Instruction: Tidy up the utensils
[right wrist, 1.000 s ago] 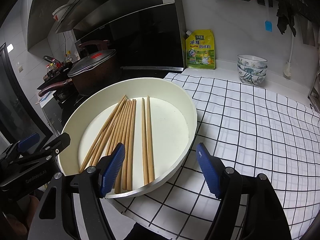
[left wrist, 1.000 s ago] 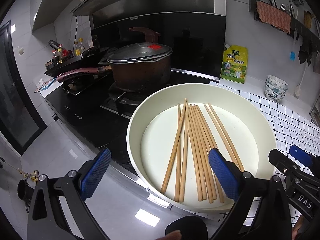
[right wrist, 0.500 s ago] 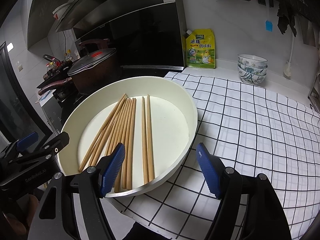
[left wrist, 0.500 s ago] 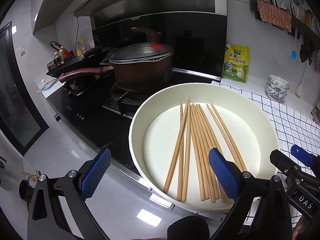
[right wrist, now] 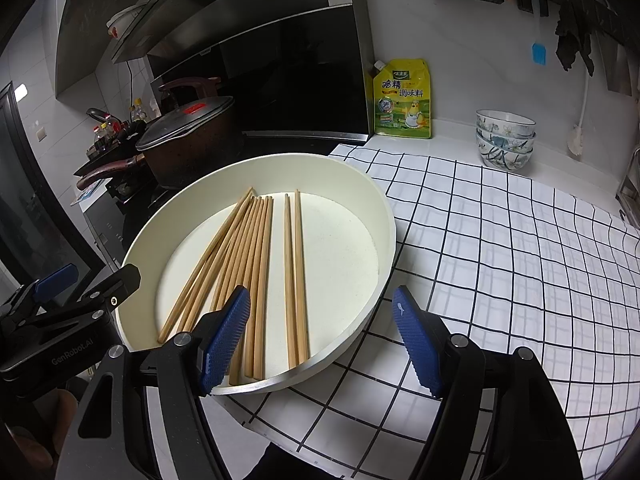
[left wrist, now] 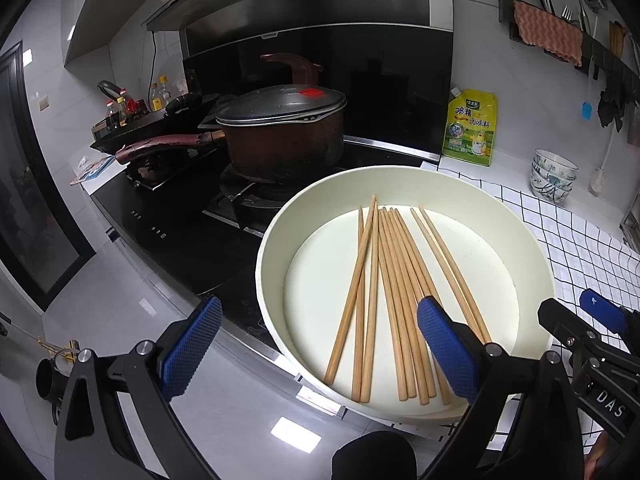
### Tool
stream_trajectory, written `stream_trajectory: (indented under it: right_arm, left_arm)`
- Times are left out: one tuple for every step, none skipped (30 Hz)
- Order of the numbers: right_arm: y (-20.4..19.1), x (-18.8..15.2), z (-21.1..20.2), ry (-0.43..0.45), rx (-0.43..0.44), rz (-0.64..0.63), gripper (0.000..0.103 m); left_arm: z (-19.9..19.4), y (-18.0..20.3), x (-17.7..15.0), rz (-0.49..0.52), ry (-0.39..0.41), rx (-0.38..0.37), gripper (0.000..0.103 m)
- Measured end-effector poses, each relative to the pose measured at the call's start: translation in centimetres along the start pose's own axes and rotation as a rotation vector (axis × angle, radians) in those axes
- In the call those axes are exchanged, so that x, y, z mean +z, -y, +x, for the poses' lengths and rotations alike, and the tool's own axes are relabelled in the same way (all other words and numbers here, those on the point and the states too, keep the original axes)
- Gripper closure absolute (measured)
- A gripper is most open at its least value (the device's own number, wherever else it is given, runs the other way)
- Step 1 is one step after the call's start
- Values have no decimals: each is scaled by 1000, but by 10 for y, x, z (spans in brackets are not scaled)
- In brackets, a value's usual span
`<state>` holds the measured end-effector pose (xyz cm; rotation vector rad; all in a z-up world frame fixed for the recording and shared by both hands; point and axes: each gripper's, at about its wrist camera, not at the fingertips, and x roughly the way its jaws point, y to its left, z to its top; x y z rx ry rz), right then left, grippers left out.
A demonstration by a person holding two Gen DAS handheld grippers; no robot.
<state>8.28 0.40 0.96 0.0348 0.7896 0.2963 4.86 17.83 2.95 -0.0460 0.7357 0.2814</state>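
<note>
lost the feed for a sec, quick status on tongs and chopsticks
Left tongs open, empty. Right tongs open, empty, short of the tray's near rim. Chopsticks lying loose in cream tray, one crossing the others. Nothing in the way.

Left wrist view: looks forward and down between its blue pads from the near left edge of the cream tray [left wrist: 400, 176], close in, facing the stove and pot [left wrist: 280, 140].
Right wrist view: looks forward and down from the tray's [right wrist: 384, 216] near right edge, close in, facing the checked surface [right wrist: 500, 248] and back wall.
Shared: tray, chopsticks [left wrist: 384, 292] [right wrist: 256, 264], pot [right wrist: 188, 140], yellow pouch [left wrist: 472, 128] [right wrist: 404, 100], stacked bowls [left wrist: 554, 176] [right wrist: 505, 140].
Cross-sight: each view catches the other claw at its edge.
</note>
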Motion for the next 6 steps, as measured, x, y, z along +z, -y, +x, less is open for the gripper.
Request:
stream_trajectory:
  right_arm:
    - [0,0,0,0,0,1,33]
    - [0,0,0,1,0,-1,33]
    - [0,0,-1,1,-1,-1,33]
    - [0,0,-1,2,-1,-1,33]
    - [0,0,-1,2,-1,-1,33]
    - [0,0,-1,2,-1,-1,33]
  left_arm:
    - [0,0,0,-2,1,-1,6]
    - [0,0,0,-2,1,-2,6]
    - [0,0,0,-2,1,-1,6]
    - [0,0,0,-2,1,0,6]
    - [0,0,0,-2,1,-1,6]
    - [0,0,0,-3,1,-2,6]
